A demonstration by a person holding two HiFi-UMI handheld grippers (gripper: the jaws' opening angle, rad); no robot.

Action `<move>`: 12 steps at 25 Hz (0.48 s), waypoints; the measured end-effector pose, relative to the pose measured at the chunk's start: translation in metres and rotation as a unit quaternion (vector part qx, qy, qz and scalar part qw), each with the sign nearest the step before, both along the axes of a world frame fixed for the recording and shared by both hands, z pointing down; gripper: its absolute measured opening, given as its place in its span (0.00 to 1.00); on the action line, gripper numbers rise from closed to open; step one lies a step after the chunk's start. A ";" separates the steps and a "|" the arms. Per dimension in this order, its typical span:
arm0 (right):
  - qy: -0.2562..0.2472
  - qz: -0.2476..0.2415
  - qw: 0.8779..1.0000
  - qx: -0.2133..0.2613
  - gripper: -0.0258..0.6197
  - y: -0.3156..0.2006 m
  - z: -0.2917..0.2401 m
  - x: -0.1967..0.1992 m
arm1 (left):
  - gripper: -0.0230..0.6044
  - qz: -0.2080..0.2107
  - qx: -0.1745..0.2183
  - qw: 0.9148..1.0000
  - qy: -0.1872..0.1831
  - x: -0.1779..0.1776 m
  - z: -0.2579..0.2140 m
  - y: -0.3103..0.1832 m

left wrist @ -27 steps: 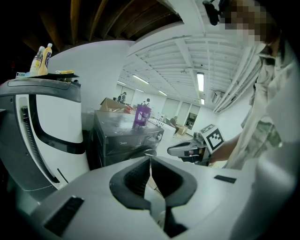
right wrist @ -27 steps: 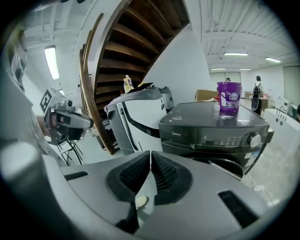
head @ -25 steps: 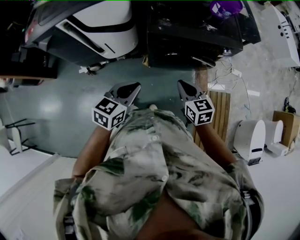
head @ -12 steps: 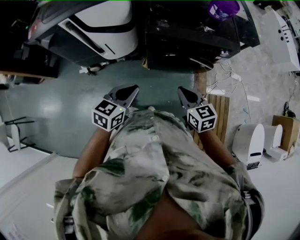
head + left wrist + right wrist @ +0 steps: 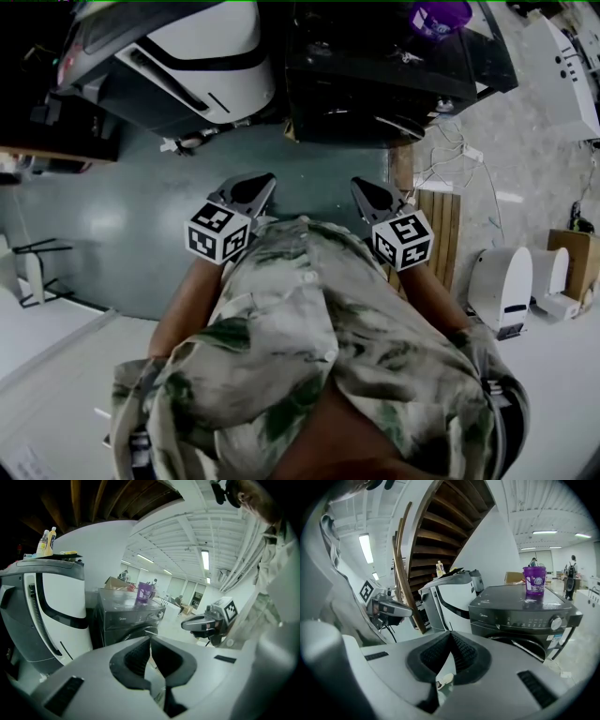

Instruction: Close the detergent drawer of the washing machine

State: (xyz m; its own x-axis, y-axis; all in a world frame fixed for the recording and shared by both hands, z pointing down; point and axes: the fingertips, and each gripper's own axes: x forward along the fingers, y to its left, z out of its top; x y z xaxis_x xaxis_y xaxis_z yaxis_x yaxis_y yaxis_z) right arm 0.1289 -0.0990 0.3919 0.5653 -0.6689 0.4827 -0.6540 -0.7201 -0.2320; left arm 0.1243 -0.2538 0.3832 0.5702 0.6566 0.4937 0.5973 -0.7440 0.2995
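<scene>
The dark front-loading washing machine [image 5: 375, 66] stands ahead of me, a step beyond both grippers. In the right gripper view its control panel [image 5: 520, 613] runs flush across the front, and the drawer front at the panel's left end [image 5: 487, 616] sits level with it. A purple cup [image 5: 534, 580] stands on the lid. My left gripper [image 5: 258, 180] and right gripper [image 5: 361, 185] hover side by side close to my chest, both shut with nothing between the jaws. Neither touches the machine. Each shows in the other's view: the right gripper [image 5: 183, 625], the left gripper [image 5: 410, 613].
A tall white-and-grey machine [image 5: 187, 56] stands just left of the washer, with bottles on top [image 5: 46, 541]. A wooden staircase [image 5: 431, 531] rises behind it. Wooden slats [image 5: 441, 234] and white appliances [image 5: 502, 281] lie to the right, with cables [image 5: 459, 150] on the floor.
The right gripper has shifted slightly in front of my body. The left has barely moved. Both stay shut and empty.
</scene>
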 end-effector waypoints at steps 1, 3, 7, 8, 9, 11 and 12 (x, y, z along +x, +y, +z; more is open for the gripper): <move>0.001 -0.001 1.000 0.001 0.07 0.000 -0.001 -0.001 | 0.08 0.001 0.001 1.000 0.000 0.000 0.000 0.001; 0.003 -0.001 1.000 0.001 0.07 0.001 -0.002 -0.003 | 0.08 0.003 0.001 1.000 0.000 0.000 0.000 0.003; 0.005 -0.002 1.000 0.004 0.07 0.003 -0.005 -0.006 | 0.08 0.007 0.003 1.000 -0.002 0.001 0.001 0.007; 0.006 -0.003 1.000 0.004 0.07 0.003 -0.005 -0.006 | 0.08 0.009 0.004 1.000 -0.003 0.001 0.002 0.008; 0.006 -0.004 1.000 0.004 0.07 0.004 -0.005 -0.007 | 0.08 0.010 0.005 1.000 -0.004 0.001 0.002 0.009; 0.004 -0.003 1.000 0.006 0.07 0.005 -0.005 -0.009 | 0.08 0.014 0.005 1.000 -0.006 0.001 0.003 0.013; 0.003 -0.001 1.000 0.008 0.07 0.007 -0.004 -0.009 | 0.08 0.017 0.006 1.000 -0.006 0.002 0.003 0.015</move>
